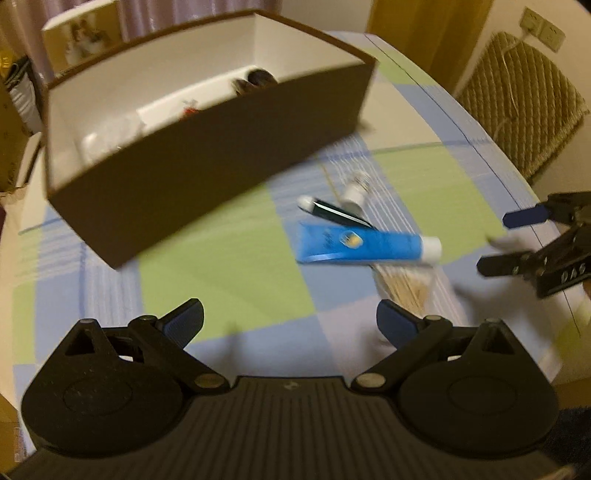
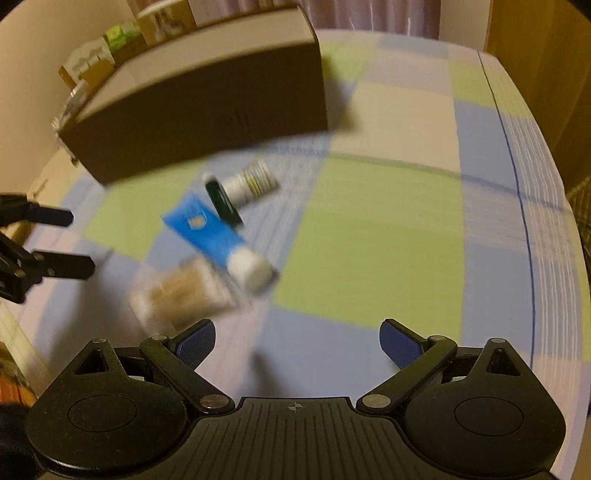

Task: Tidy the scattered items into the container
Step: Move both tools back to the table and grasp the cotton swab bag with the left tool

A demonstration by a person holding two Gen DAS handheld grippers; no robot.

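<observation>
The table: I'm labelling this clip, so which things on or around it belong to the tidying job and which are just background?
Job:
brown box, some things already inside
blue tube
dark pen-like stick
small white bottle
clear pack of wooden sticks
left gripper and right gripper, both open and empty

Background:
wicker chair
wall socket
cartons behind the box
checked tablecloth

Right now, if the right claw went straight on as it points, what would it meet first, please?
Probably bare checked tablecloth; the right claw is open, and the blue tube lies left of its line. Blur makes depth uncertain.
</observation>
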